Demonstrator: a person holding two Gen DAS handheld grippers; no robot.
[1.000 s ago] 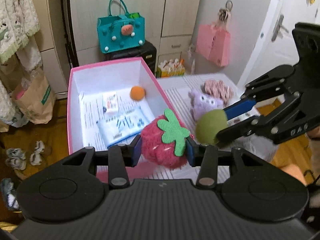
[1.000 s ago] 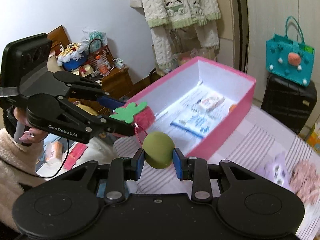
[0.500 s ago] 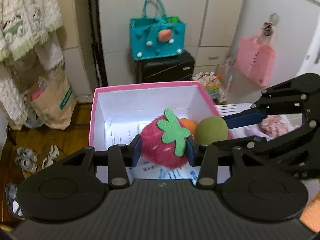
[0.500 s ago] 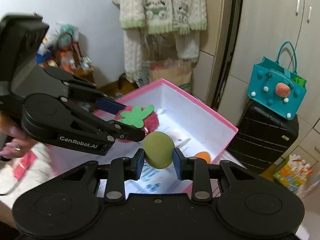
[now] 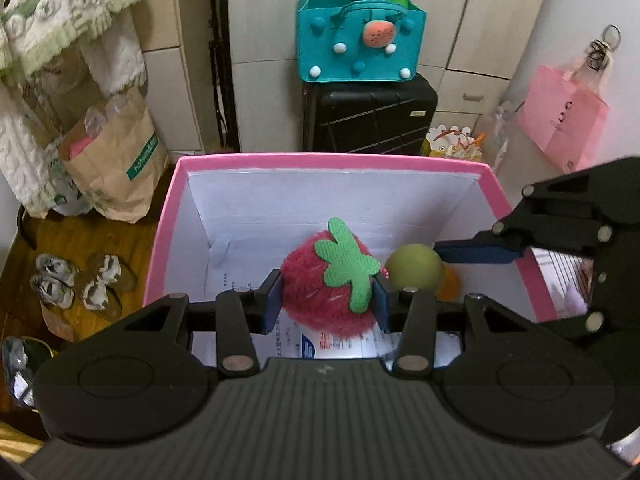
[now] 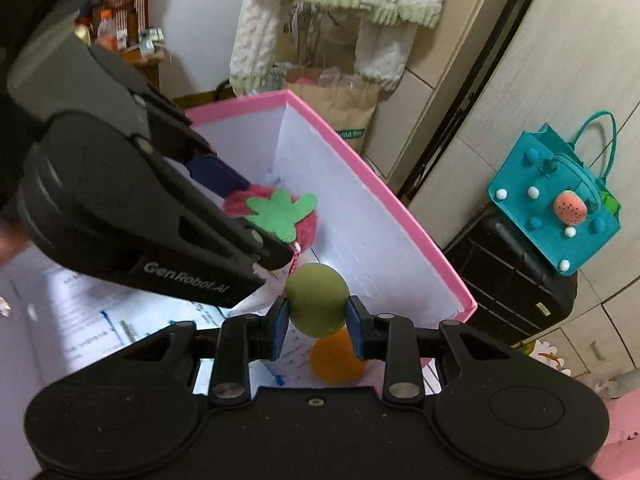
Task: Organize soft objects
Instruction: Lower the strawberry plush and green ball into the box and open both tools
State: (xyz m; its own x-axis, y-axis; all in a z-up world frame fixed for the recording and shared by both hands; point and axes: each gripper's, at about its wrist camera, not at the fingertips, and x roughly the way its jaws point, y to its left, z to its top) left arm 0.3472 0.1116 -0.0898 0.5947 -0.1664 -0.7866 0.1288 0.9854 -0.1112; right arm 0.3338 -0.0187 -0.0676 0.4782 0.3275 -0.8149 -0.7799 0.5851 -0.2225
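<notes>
Strawberry plush [image 5: 326,280], clamped in the left gripper [image 5: 325,300], and green ball [image 6: 317,300], clamped in the right gripper [image 6: 318,326], hang mid-frame above the pink box [image 5: 320,159]; an orange ball [image 6: 336,364] already lies inside. Releasing both remains.

At frame centre, the left gripper [image 5: 326,298] clamps a plush strawberry [image 5: 320,300] over the pink box [image 5: 328,160], green ball [image 5: 416,266] beside it

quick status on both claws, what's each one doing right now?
Left claw: closed on the plush strawberry, over the pink box.
Right claw: closed on the green ball, over the same box.
</notes>
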